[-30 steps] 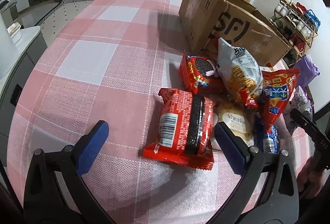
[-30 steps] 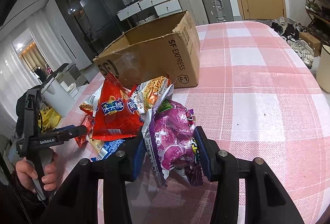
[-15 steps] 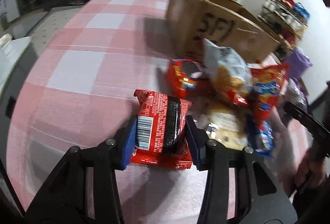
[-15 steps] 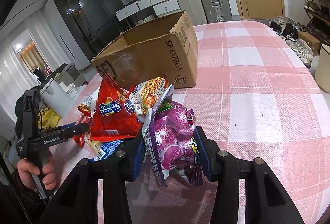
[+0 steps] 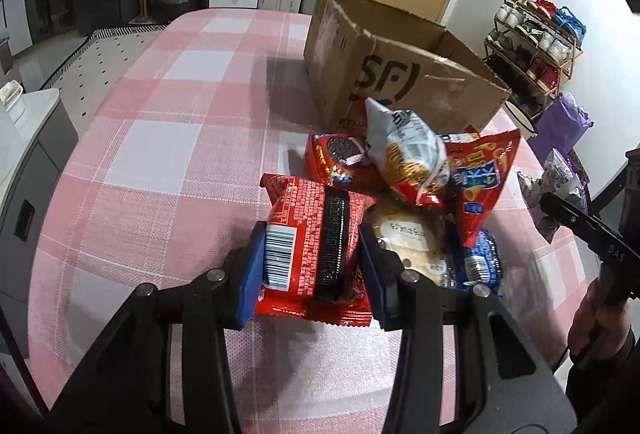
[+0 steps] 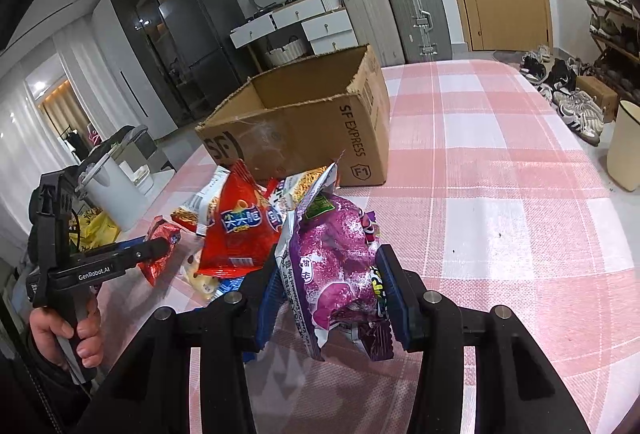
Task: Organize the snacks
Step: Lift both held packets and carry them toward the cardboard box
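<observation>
My left gripper (image 5: pixel 312 270) is shut on a red snack pack (image 5: pixel 312 242) with a barcode and black stripe, lifted a little off the checked tablecloth. It also shows in the right wrist view (image 6: pixel 160 248). My right gripper (image 6: pixel 334 298) is shut on a purple snack bag (image 6: pixel 336 266), held above the table; the bag shows in the left wrist view (image 5: pixel 560 178). An open cardboard box (image 5: pixel 400 74) (image 6: pixel 304 122) stands behind a pile of snacks: a red cookie pack (image 5: pixel 340 162), a silver noodle bag (image 5: pixel 408 154), a red chip bag (image 5: pixel 484 174) (image 6: pixel 236 226).
A pale bun pack (image 5: pixel 408 238) and a blue pack (image 5: pixel 480 262) lie in the pile, right of my left gripper. The pink checked table (image 5: pixel 160 138) (image 6: pixel 500 194) stretches left of and beyond the box. A shoe rack (image 5: pixel 536 34) and suitcases (image 6: pixel 416 18) stand off the table.
My left gripper moved in, closed on the red snack pack and raised it. My right gripper kept its hold on the purple bag and lifted slightly.
</observation>
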The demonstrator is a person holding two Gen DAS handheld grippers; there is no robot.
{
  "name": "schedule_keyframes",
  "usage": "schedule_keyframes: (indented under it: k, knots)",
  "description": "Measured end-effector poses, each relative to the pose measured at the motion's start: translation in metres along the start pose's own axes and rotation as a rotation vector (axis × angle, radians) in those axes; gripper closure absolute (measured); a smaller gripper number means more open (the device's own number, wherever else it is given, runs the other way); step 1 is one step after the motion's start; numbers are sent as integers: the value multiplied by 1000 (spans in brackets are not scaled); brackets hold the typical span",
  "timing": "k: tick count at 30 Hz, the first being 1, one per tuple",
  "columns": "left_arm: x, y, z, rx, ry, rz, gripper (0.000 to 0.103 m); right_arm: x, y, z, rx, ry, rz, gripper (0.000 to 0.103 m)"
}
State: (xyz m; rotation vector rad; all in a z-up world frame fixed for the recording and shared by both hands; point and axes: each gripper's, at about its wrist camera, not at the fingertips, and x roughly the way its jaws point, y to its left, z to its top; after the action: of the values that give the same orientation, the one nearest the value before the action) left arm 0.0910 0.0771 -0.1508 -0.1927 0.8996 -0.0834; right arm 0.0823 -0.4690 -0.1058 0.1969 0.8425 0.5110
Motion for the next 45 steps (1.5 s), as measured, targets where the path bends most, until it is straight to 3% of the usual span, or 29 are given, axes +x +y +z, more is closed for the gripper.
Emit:
schedule_keyframes:
  k: [24, 36, 45]
  knots:
    - [-78, -33, 22, 87, -137, -41, 62, -73, 53, 17, -82, -121, 32, 57]
    - [-120, -52, 60, 150, -181, -100, 62, -110, 70, 58, -120, -195, 34, 57]
    - [-140, -69, 102, 200, -220, -104, 62, -123, 79, 101, -150, -213, 71, 57]
